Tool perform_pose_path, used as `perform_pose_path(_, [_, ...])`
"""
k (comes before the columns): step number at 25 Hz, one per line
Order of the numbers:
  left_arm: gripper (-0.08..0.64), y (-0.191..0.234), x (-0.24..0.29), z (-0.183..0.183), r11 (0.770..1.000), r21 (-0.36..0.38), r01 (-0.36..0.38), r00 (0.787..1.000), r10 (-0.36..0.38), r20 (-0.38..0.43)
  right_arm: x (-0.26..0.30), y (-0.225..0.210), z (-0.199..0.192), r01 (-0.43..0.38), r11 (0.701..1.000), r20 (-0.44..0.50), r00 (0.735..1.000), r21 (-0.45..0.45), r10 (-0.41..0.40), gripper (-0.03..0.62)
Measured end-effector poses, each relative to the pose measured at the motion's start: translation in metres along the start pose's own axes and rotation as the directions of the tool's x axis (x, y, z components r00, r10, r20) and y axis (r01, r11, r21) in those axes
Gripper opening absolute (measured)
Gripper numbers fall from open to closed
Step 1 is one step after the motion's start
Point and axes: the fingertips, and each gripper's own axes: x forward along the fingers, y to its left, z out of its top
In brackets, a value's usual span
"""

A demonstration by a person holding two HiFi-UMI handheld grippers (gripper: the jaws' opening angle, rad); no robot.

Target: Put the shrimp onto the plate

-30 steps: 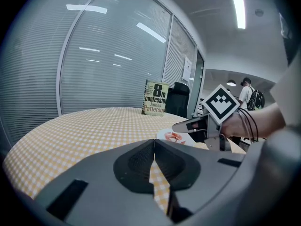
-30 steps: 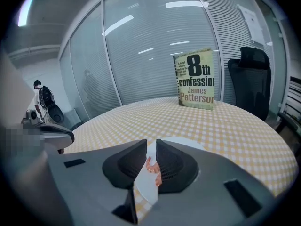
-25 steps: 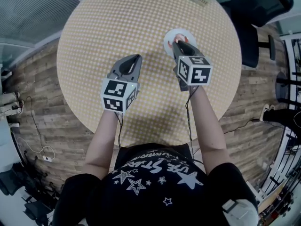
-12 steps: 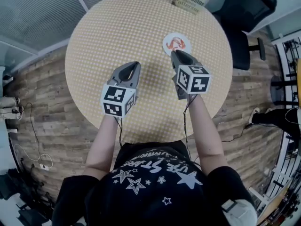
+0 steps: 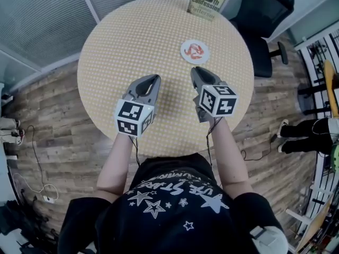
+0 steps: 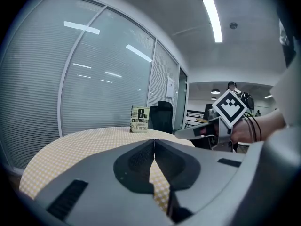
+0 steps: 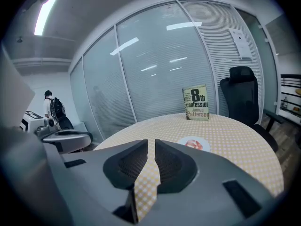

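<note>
From above, the shrimp [image 5: 196, 51] lies on the plate [image 5: 185, 57], far right on the round yellow table [image 5: 116, 46]. The left gripper [image 5: 152, 80] and right gripper [image 5: 197, 72] hover side by side nearer the person. The left gripper view shows jaws touching, holding nothing, and glass walls [image 6: 94, 79]; the right gripper view shows jaws open a crack, empty, and a book [image 7: 196, 102] beyond the plate.

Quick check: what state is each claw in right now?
Left claw: closed, empty.
Right claw: slightly open, empty.
</note>
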Motion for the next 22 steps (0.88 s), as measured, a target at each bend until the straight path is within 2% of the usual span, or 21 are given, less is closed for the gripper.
perform_pose_path(3, [0.011, -0.012, -0.010, 0.004, 0.999, 0.023, 0.023, 1.000, -0.023, 0.014, -0.014, 0.008, -0.005, -0.003, 1.000, 0.008, 1.000, 0.011, 0.003, 0.058])
perform_pose_path(8, [0.011, -0.021, -0.028, 0.011, 0.999, 0.033, 0.013, 0.999, -0.015, 0.042, -0.025, 0.021, -0.008, -0.035, 0.999, 0.025, 0.999, 0.019, 0.035, 0.057])
perform_pose_path(14, [0.011, -0.035, -0.037, 0.008, 0.999, 0.048, 0.000, 1.000, -0.001, 0.025, -0.042, 0.029, -0.013, -0.058, 0.998, 0.041, 0.998, 0.023, 0.057, 0.057])
perform_pose_path(22, [0.011, -0.108, -0.050, 0.007, 0.997, 0.073, 0.019, 0.999, -0.022, 0.035, -0.107, 0.017, -0.036, -0.074, 0.995, 0.073, 0.995, 0.064, 0.069, 0.057])
